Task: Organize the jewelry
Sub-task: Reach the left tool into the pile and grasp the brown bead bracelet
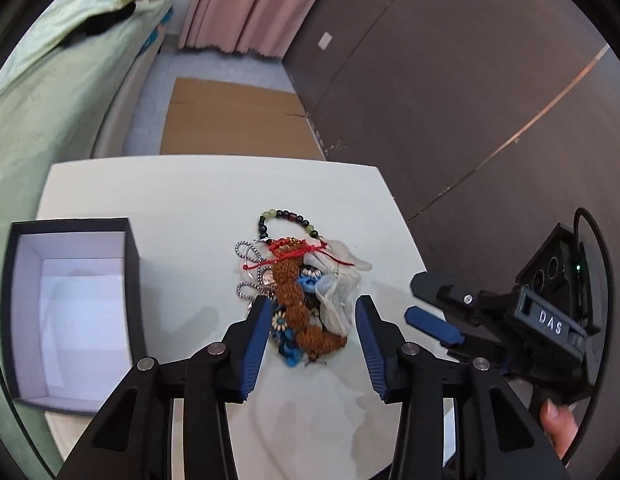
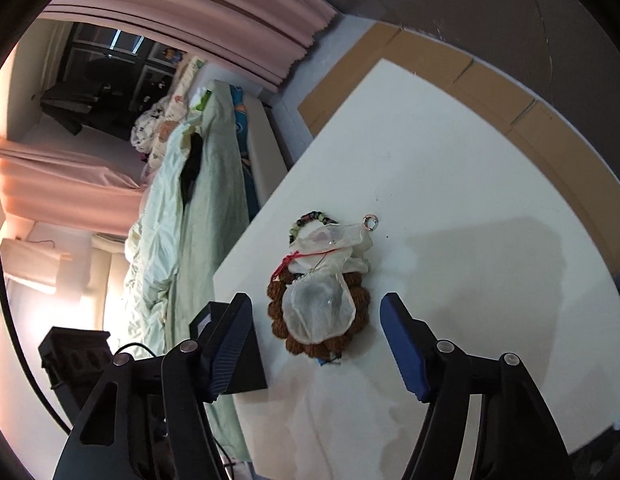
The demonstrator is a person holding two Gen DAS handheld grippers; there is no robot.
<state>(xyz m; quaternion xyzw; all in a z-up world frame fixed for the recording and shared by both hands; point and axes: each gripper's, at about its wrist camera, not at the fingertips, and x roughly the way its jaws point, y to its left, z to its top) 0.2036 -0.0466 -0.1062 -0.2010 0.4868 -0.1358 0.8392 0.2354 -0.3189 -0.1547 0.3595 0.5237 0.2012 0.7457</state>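
A tangled pile of jewelry [image 1: 302, 292] lies mid-table: a dark and green beaded bracelet [image 1: 288, 220], a brown knobbly bracelet [image 1: 292, 300], a silver chain [image 1: 248, 264], red cord and sheer white pouches [image 1: 337, 300]. My left gripper [image 1: 313, 302] hovers open, its blue pads either side of the pile's near end without touching it. At the left stands an open black box [image 1: 70, 312] with a white inside. My right gripper [image 1: 423, 300] comes in from the right, open. In the right wrist view, that gripper [image 2: 315, 300] frames the pouches and brown bracelet [image 2: 317, 312]; a small silver ring [image 2: 369, 222] lies apart.
The white table [image 1: 170, 200] ends close behind the pile. Beyond it lies brown cardboard [image 1: 230, 120] on the floor, a bed with green bedding [image 1: 50, 100] to the left and a dark wall [image 1: 469, 100] to the right. A hand [image 1: 557, 424] holds the right gripper's handle.
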